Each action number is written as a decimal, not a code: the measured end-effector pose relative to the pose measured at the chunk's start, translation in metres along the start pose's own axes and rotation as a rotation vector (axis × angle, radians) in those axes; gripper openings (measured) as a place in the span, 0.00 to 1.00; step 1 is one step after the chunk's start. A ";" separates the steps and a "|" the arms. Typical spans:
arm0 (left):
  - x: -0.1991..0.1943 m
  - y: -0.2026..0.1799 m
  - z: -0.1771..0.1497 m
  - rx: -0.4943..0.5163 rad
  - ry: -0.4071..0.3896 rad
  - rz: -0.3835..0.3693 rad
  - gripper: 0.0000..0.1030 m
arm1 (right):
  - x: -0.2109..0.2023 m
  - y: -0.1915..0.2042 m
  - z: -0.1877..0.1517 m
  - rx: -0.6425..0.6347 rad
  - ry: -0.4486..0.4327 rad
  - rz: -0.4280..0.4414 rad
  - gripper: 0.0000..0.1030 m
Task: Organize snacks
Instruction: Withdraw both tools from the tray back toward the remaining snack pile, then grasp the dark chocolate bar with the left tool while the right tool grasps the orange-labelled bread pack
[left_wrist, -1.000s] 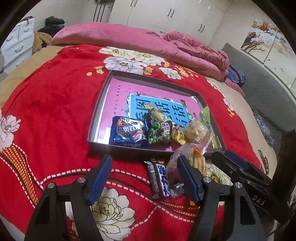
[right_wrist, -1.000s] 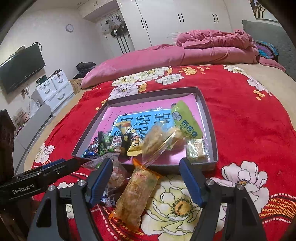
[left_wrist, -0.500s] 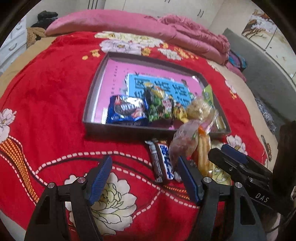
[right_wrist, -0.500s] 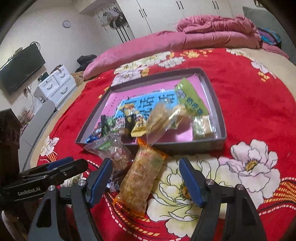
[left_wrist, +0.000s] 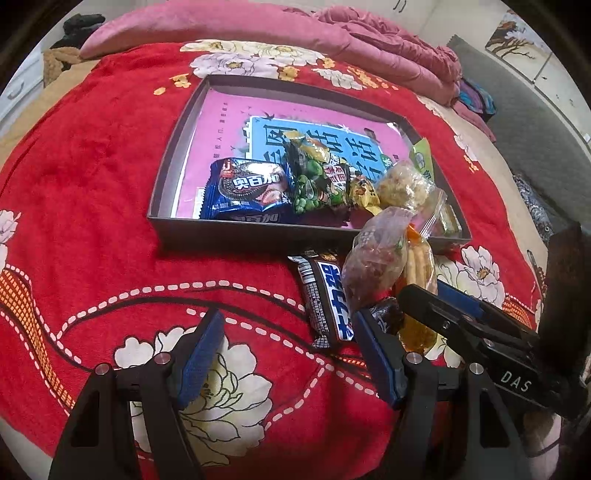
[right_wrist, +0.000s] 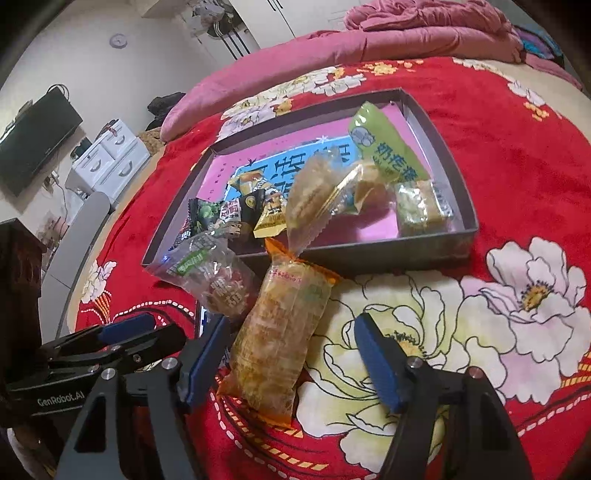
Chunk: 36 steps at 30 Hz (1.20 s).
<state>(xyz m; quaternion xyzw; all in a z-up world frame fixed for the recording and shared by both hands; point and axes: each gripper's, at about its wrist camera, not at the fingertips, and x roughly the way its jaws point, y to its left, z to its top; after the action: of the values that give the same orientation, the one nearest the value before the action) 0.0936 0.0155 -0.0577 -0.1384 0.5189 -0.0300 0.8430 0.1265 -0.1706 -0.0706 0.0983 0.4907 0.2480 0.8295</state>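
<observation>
Three snack packets lay on the bed's red blanket (left_wrist: 92, 206) outside the tray (left_wrist: 258, 230), against its near edge: one dark chocolate bar (left_wrist: 327, 295), one clear bag of reddish sweets (right_wrist: 218, 280), one orange-trimmed cracker pack (right_wrist: 280, 332). Inside the tray along the near edge (partly overlapping) I counted at least six packets, including a blue cookie pack (left_wrist: 247, 188). The left hand-held gripper (left_wrist: 288, 354) stood apart, empty. The right hand-held gripper (right_wrist: 291, 354), jaws just narrowing, straddled the cracker pack without pressing it.
</observation>
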 end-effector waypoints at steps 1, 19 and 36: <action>0.001 0.000 0.000 0.000 0.003 -0.002 0.72 | 0.002 -0.001 0.000 0.010 0.004 0.008 0.67; 0.028 -0.018 0.004 0.028 0.063 0.036 0.72 | 0.006 -0.022 0.004 0.083 -0.010 0.037 0.41; 0.019 -0.002 0.003 0.004 0.045 0.120 0.68 | 0.000 -0.019 0.006 0.024 -0.026 -0.055 0.40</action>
<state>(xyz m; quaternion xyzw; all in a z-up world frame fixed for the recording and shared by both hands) 0.1051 0.0100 -0.0727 -0.1046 0.5449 0.0166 0.8318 0.1378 -0.1862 -0.0756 0.0980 0.4852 0.2181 0.8411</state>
